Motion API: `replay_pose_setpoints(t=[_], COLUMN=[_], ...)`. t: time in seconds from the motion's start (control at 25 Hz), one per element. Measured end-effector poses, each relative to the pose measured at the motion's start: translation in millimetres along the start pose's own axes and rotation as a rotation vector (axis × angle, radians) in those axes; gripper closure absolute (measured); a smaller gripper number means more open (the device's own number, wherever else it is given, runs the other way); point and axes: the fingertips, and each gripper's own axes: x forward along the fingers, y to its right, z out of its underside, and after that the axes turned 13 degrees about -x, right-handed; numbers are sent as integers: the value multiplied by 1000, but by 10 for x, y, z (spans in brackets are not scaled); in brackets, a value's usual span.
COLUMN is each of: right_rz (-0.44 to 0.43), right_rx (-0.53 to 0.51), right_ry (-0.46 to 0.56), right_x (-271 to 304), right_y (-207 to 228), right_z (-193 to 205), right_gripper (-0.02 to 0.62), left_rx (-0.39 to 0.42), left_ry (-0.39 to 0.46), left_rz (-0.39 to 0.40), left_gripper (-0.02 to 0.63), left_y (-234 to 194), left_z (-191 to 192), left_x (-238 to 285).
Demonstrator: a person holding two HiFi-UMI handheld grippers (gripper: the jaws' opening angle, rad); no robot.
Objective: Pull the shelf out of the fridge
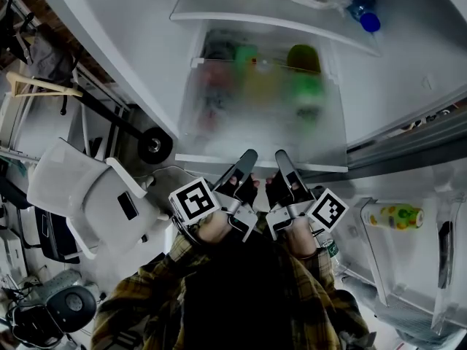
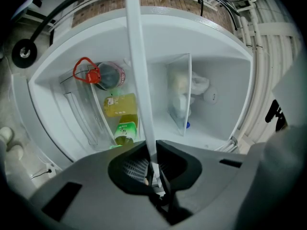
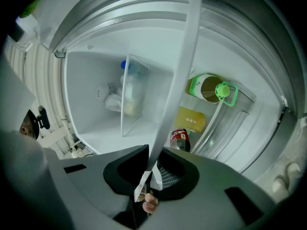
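Both of the person's grippers are clamped on the front rim of the shelf, the left gripper and the right gripper side by side near its middle, each with the thin white edge pinched between its pads. The shelf sits in the fridge, reaching straight ahead of the jaws, with bottles showing dimly beneath it. The grip is narrow and central, so I'd worry that an uneven pull skews the shelf and jams it against the side walls, or that the slim rim slides out of the pads. Once clear, its far end could drop. There is room above, up to the upper shelf. Behind the grippers the person's body is close, a white chair stands to the left and the open fridge door to the right.
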Motion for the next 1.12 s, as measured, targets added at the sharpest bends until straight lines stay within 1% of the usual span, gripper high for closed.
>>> replay_pose_setpoints(t=[0.68, 1.12], right_rz=[3, 3], right_rx=[-7, 9], right_ry=[-2, 0], right_x=[10, 9], right_y=[-1, 6], right_z=[-9, -10], right_gripper=[532, 532], left_rx=[-3, 6], left_ry=[4, 1], left_rz=[-2, 4], left_gripper=[565, 565], left_y=[2, 9], left_z=[-4, 0], left_x=[5, 14])
